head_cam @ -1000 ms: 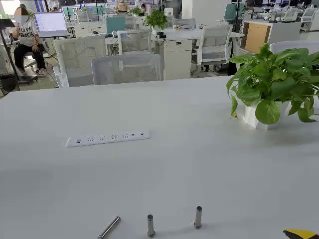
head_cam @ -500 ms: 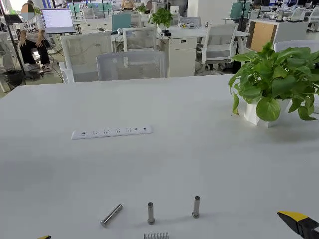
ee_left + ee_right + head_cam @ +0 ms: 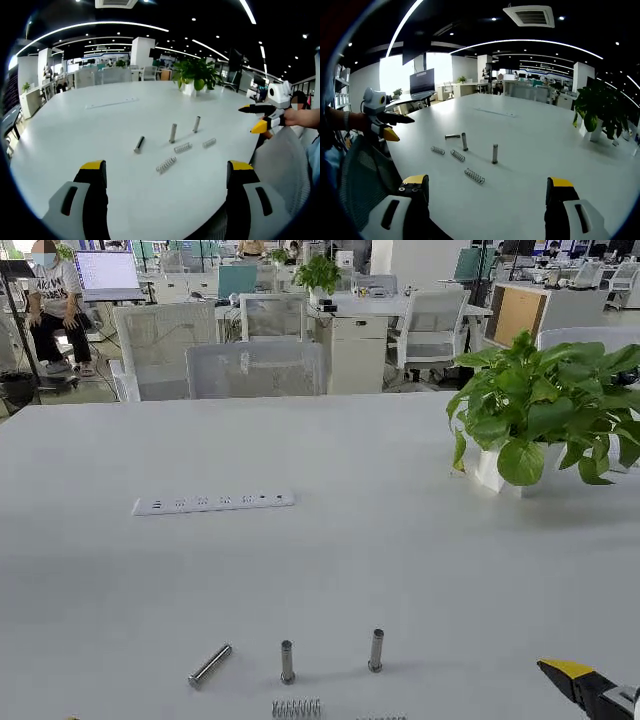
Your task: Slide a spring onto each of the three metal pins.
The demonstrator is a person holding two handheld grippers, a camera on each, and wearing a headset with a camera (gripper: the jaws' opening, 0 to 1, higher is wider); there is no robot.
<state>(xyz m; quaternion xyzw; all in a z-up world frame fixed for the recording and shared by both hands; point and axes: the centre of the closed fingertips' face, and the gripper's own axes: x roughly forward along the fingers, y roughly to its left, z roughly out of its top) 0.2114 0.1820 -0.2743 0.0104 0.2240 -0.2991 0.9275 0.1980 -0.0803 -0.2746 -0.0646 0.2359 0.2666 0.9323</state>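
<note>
Since a second ago your head tipped down, so more of the near table (image 3: 350, 460) showed and a spring (image 3: 296, 707) came in at the bottom of the head view. Pins kept their spots on the table.

Three pins sat in a row near you: lying pin (image 3: 209, 666) on the left, flat on its side; middle pin (image 3: 287, 661) and right pin (image 3: 375, 650) both upright. All bare, no spring on any.

Springs lay flat on the table, all loose. In the left gripper view, one spring (image 3: 183, 147) lay just near of the middle pin (image 3: 172, 133), a second spring (image 3: 209, 142) just near of the right pin (image 3: 196, 124), and a third spring (image 3: 166, 164) closer to the table edge, near of the lying pin (image 3: 139, 144).

You held the left gripper (image 3: 166, 166) low at the near left edge, jaws spread wide, nothing between them. You held the right gripper (image 3: 488, 181) at the near right edge, jaws also spread wide and empty; its yellow tip (image 3: 585, 688) showed at the lower right in the head view. Both were well apart from the pins and springs.

Far side: power strip (image 3: 213, 503) left of centre, potted plant (image 3: 545, 410) far right.
</note>
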